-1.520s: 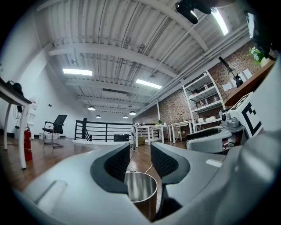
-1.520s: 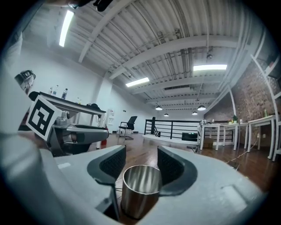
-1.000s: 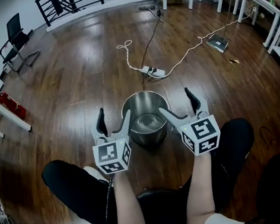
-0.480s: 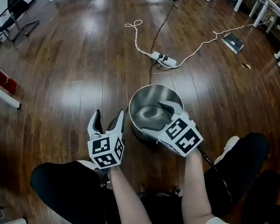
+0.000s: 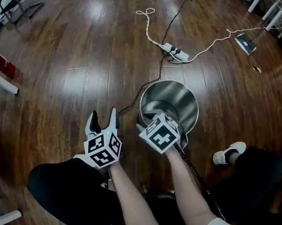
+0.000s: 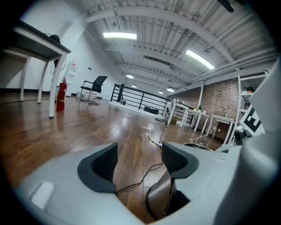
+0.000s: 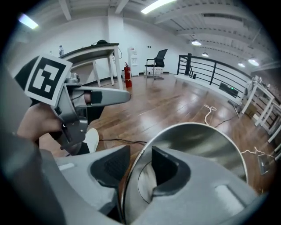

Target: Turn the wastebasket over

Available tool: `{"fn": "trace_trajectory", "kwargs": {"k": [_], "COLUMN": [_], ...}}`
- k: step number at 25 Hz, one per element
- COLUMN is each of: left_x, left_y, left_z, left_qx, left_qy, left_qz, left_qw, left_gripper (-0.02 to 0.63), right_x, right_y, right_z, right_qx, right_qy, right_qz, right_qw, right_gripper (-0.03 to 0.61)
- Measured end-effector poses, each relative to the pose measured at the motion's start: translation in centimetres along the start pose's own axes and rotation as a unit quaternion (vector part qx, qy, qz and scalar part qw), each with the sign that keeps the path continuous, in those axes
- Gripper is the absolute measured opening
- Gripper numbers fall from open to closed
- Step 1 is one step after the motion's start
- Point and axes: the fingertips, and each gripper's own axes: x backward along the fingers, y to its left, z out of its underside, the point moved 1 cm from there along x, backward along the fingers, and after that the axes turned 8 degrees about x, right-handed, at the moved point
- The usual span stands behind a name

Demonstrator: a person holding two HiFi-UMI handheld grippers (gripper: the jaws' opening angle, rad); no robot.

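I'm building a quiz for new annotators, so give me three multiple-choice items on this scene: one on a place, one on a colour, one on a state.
1. Where is the right gripper?
A) astride the near rim of the wastebasket
B) beneath its base
C) well clear on its far side

2. What colour is the wastebasket?
A) red
B) shiny silver
C) black

3. How does the wastebasket stand?
A) on its side
B) mouth down
C) mouth up

Answers:
1 A: the right gripper view shows the rim between its closing jaws, one jaw inside and one outside.
2 B: it is bare polished metal.
3 C: the head view looks down into its open hollow.
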Motion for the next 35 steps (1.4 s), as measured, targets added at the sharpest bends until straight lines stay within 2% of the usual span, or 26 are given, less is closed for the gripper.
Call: {"fn": "trace_trajectory", "kwargs": {"k": [2, 5, 11, 13, 17, 19, 20, 21, 23, 26, 28, 30, 32, 35], "left_x": [0.1, 0.2, 0.8, 1.0, 1.8, 2.2, 2.2, 2.2, 2.2, 1.9, 1.4, 0.8, 0.3, -0.2], "left_y": [0.5, 0.4, -0.8, -1.2, -0.9, -0.7, -0.8, -0.9, -1.3, -2.4, -3.5, -4.7, -5.9, -7.5], "left_z": [0.0, 0.1, -0.7, -0.9, -1.5, -1.7, -1.7, -1.5, -0.8, 0.9, 2.0, 3.0, 4.1, 5.6], "left_qx": [0.009, 0.001, 0.000, -0.003, -0.001, 0.002, 0.001, -0.002, -0.005, -0.011, -0.018, -0.027, -0.036, -0.048], "left_qy": [-0.001, 0.006, -0.005, -0.007, -0.014, -0.019, -0.019, -0.018, -0.010, 0.005, 0.018, 0.032, 0.050, 0.074], "left_qz": [-0.009, -0.010, 0.004, 0.008, 0.000, -0.002, -0.002, -0.001, 0.003, 0.014, 0.025, 0.037, 0.050, 0.070], "left_qw": [0.9999, 0.9999, 1.0000, 0.9999, 0.9999, 0.9998, 0.9998, 0.9998, 0.9999, 0.9998, 0.9994, 0.9984, 0.9968, 0.9936], "left_gripper": [0.341, 0.337, 0.333, 0.333, 0.334, 0.330, 0.330, 0.328, 0.328, 0.325, 0.325, 0.324, 0.324, 0.321], "right_x": [-0.2, 0.0, 4.5, 6.6, 9.6, 10.3, 10.6, 10.9, 11.6, 12.7, 13.3, 13.7, 13.9, 14.0], "right_y": [-0.2, -0.5, -2.8, -3.7, -5.9, -6.7, -7.0, -7.4, -8.5, -10.6, -12.1, -13.6, -14.5, -15.6], "right_z": [0.0, 0.1, -0.7, -1.4, -1.2, -0.4, 0.1, 0.8, 2.6, 6.4, 9.0, 11.5, 14.4, 19.1], "right_qx": [-0.011, -0.042, -0.102, -0.135, -0.210, -0.229, -0.232, -0.231, -0.226, -0.226, -0.236, -0.254, -0.279, -0.330], "right_qy": [0.004, -0.007, -0.108, -0.164, -0.281, -0.318, -0.329, -0.333, -0.319, -0.263, -0.229, -0.208, -0.195, -0.189], "right_qz": [0.000, 0.004, -0.016, -0.034, -0.067, -0.086, -0.090, -0.086, -0.052, 0.023, 0.065, 0.093, 0.104, 0.108], "right_qw": [1.000, 0.999, 0.989, 0.976, 0.934, 0.916, 0.911, 0.910, 0.919, 0.938, 0.942, 0.940, 0.934, 0.919], "right_gripper": [0.089, 0.070, 0.048, 0.049, 0.043, 0.041, 0.041, 0.043, 0.043, 0.051, 0.068, 0.080, 0.089, 0.092]}}
